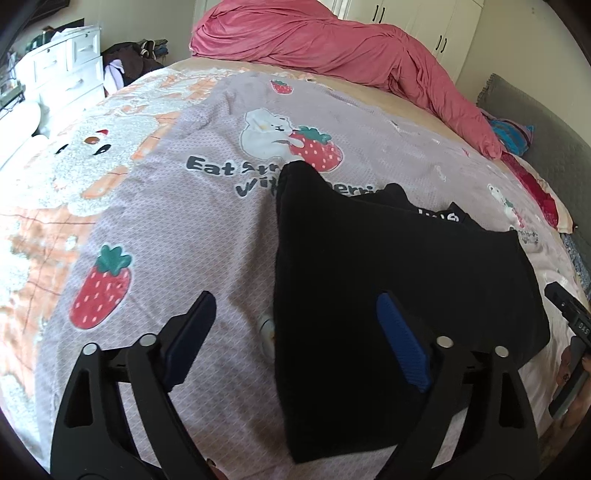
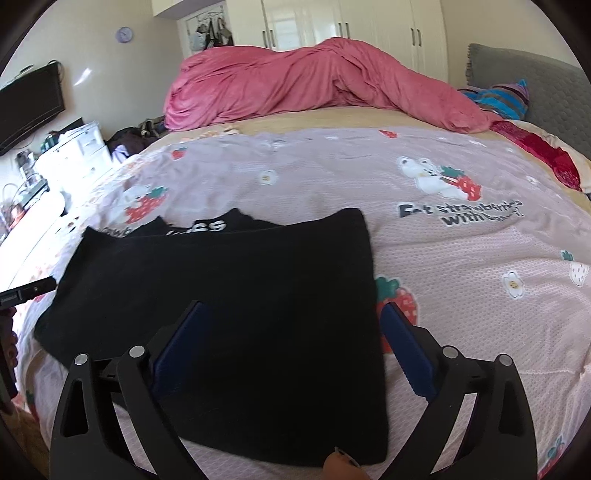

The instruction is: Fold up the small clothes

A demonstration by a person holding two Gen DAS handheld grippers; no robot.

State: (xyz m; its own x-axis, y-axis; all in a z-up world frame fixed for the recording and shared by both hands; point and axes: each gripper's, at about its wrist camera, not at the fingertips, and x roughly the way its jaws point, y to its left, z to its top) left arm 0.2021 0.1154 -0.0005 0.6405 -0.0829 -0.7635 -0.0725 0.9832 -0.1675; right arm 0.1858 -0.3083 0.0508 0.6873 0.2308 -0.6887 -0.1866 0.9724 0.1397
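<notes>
Left wrist view: the left tool (image 1: 295, 332) stands wide open and empty astride the left edge of the folded black garment (image 1: 388, 277), on the bed's strawberry-print sheet (image 1: 166, 221). The right tool (image 2: 295, 343), equally open, straddles the right edge. A finger dragging cloth (both hang close) could undo the fold.

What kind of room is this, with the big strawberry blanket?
Most likely a bedroom. There is a wide bed with a strawberry bedspread and a bunched pink duvet, white wardrobe doors behind it, and a white chest of drawers at the side.
</notes>
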